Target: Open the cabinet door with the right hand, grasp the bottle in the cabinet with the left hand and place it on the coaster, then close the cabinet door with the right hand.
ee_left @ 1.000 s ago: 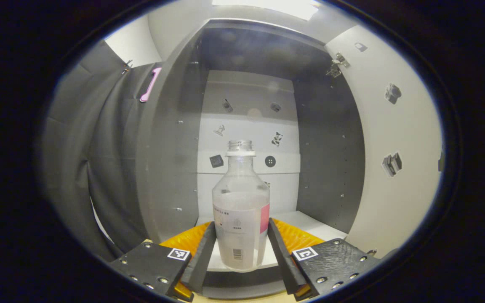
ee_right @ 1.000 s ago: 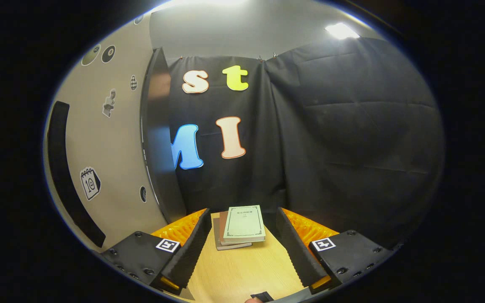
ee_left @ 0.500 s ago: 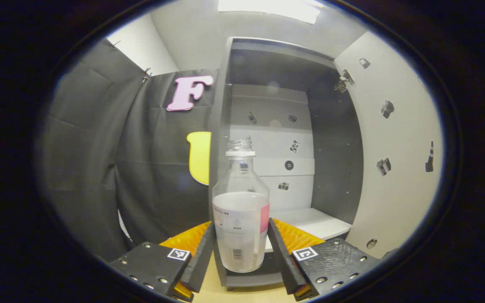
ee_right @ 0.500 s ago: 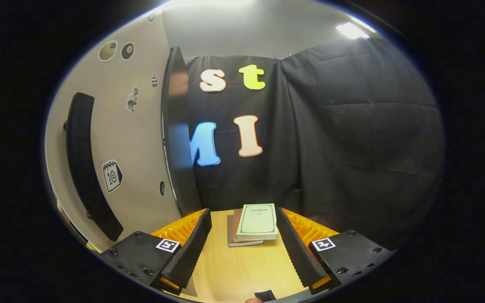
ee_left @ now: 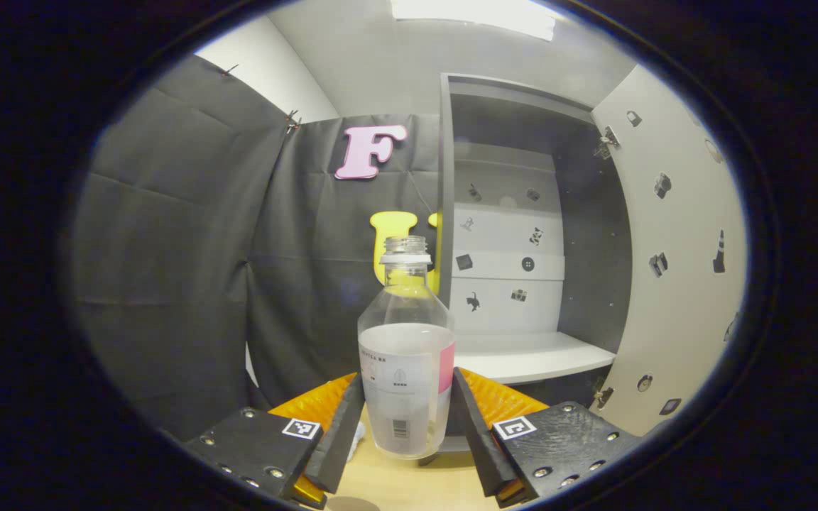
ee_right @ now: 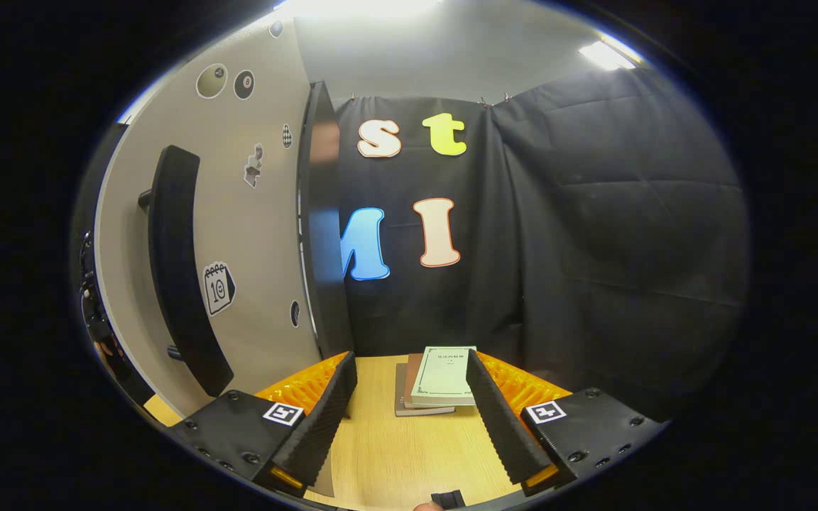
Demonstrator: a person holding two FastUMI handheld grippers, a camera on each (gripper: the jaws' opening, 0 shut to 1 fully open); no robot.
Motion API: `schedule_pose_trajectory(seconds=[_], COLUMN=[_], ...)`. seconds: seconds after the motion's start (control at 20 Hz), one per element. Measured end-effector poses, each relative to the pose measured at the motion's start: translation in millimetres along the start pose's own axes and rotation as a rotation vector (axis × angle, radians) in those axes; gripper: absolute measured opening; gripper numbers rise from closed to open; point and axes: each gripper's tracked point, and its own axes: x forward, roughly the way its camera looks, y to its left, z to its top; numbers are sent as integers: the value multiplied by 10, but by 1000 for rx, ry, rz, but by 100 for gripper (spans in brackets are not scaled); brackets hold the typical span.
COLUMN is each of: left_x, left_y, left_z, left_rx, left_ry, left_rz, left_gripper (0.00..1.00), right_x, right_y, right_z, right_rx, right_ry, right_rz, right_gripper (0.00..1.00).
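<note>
The left gripper (ee_left: 407, 419) clamps the clear, capless, half-filled plastic bottle (ee_left: 406, 355) upright, outside the open grey cabinet (ee_left: 522, 284), preventing spills; the right gripper (ee_right: 409, 419), jaws apart, waits beside the white door (ee_right: 253, 241).

Right gripper (ee_right: 409, 419), jaws apart, faces stacked books (ee_right: 437, 380) beside the open cabinet door (ee_right: 238, 234).

Open cabinet door (ee_left: 672, 284) walls off three o'clock (hinged wide); bare tabletop (ee_right: 409, 454) runs free toward the books (ee_right: 437, 380) at twelve.
</note>
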Motion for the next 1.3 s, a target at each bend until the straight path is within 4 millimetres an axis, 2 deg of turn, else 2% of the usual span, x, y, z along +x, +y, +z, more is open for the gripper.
schedule_pose_trajectory(seconds=[0.35,0.65,0.95,1.3], left_x=[-403,-535,-524,-376], left_y=[368,624,736,829], left_z=[-452,-817,-1331,-2196], left_rx=[-58,-108,-119,-77], left_ry=[5,5,24,140], left_rz=[27,58,82,132], left_gripper=[72,73,72,73], right_x=[-58,-113,-137,-119], right_y=[8,42,-63,-221], right_z=[-48,-173,-252,-457], right_rx=[-26,-47,-66,-102], right_ry=[9,34,43,106], right_rz=[9,15,-11,-48], right_gripper=[98,98,98,98])
